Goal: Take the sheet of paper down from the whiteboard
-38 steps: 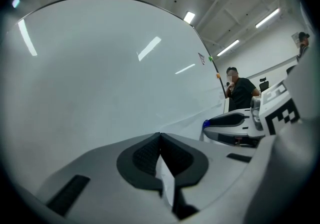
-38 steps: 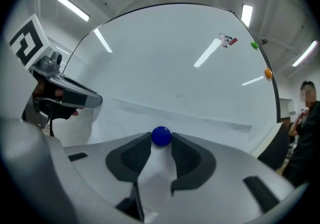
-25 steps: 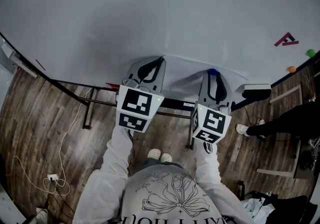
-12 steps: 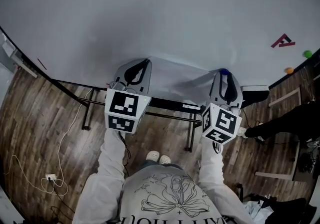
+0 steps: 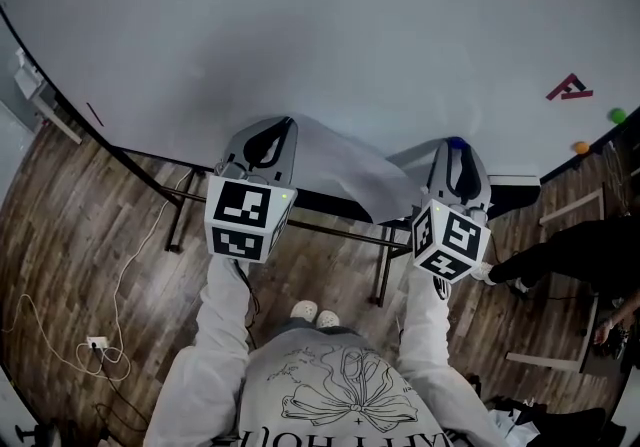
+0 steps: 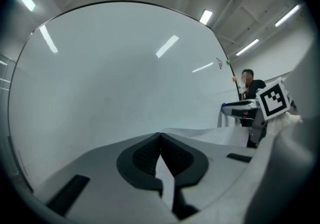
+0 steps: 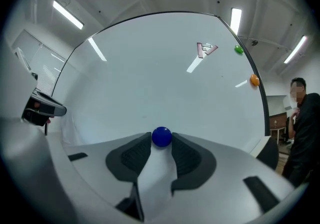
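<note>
Nearest the camera, the person's pale sleeves (image 5: 225, 335) reach forward over a wooden floor (image 5: 90, 235). Each ends at a marker cube (image 5: 247, 218) with the jaws beyond it.

The left gripper (image 6: 160, 134) has its jaws closed tight on the sheet of paper (image 5: 345, 170), with the dark pads meeting at the tips and the white edge pinched between them. From those jaws the sheet runs across towards the right gripper. It sags as it goes, and its far corner droops just short of the right gripper's cube. That end hangs free, away from the board.

The right gripper (image 7: 161, 141) points about level at the board. Its jaws stand wide and are opening. A round blue magnet (image 7: 161, 137) sits right between the tips, close to the pad on either side. A white strip shows lower down in the gap between these jaws; whether it is paper or board I cannot tell.

Straight ahead of both pairs of jaws is the whiteboard (image 5: 320, 25), which fills most of the view. Well off to the right of the right jaws, a red letter-shaped magnet (image 5: 570, 88) sticks to the board. A green magnet (image 5: 617, 116) and an orange one (image 5: 581, 147) sit near the board's edge beyond it.

Past that edge stands another person in dark clothes (image 5: 570, 250).
</note>
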Action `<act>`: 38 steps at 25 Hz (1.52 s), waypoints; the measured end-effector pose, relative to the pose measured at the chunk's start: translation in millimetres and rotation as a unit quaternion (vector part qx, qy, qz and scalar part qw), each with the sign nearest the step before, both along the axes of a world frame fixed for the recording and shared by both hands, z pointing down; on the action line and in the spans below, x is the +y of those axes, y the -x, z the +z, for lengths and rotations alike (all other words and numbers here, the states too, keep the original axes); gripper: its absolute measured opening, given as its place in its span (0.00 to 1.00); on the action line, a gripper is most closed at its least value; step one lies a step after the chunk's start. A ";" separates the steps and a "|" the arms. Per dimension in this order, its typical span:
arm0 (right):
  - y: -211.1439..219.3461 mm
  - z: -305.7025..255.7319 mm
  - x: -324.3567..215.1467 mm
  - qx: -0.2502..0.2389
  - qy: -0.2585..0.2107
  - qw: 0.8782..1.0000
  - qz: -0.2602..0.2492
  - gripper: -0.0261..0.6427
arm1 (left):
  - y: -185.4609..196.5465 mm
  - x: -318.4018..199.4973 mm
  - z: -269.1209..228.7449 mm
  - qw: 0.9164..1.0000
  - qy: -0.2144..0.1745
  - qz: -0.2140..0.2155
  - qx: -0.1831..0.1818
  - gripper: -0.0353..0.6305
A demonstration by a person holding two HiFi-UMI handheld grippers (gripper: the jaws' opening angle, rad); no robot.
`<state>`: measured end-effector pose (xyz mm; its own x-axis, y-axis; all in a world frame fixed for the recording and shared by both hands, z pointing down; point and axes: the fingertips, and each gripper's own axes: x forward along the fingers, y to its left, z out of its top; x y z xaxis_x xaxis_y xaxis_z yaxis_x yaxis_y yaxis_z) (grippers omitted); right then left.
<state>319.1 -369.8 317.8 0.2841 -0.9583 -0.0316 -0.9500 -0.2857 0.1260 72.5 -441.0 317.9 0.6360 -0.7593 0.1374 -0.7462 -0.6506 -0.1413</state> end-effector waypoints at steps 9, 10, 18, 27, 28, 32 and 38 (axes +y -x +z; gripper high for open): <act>19.3 -20.0 21.7 -0.018 -0.045 0.999 -0.008 0.23 | 5.2 16.8 -2.5 1.000 -0.002 -0.016 0.001 0.06; 22.3 -22.9 23.1 -0.018 -0.049 0.999 -0.011 0.23 | 5.3 19.3 -2.9 1.000 -0.002 -0.016 0.004 0.06; 33.8 -24.5 32.7 -0.028 -0.048 0.998 -0.020 0.14 | 3.9 35.8 -2.7 0.999 0.004 -0.021 0.034 0.06; 42.9 -18.4 35.4 -0.030 -0.035 0.998 -0.032 0.12 | -3.1 48.4 -4.8 0.999 0.006 -0.019 0.047 0.06; 43.2 -17.8 35.8 -0.030 -0.034 0.998 -0.032 0.11 | -3.9 49.6 -5.7 0.999 0.006 -0.019 0.048 0.06; 44.5 -16.0 37.5 -0.030 -0.032 0.999 -0.032 0.11 | -6.1 52.5 -7.5 0.999 0.004 -0.017 0.050 0.06; 42.6 -14.0 38.9 -0.030 -0.029 0.999 -0.031 0.11 | -9.7 54.1 -5.8 0.999 0.006 -0.013 0.052 0.06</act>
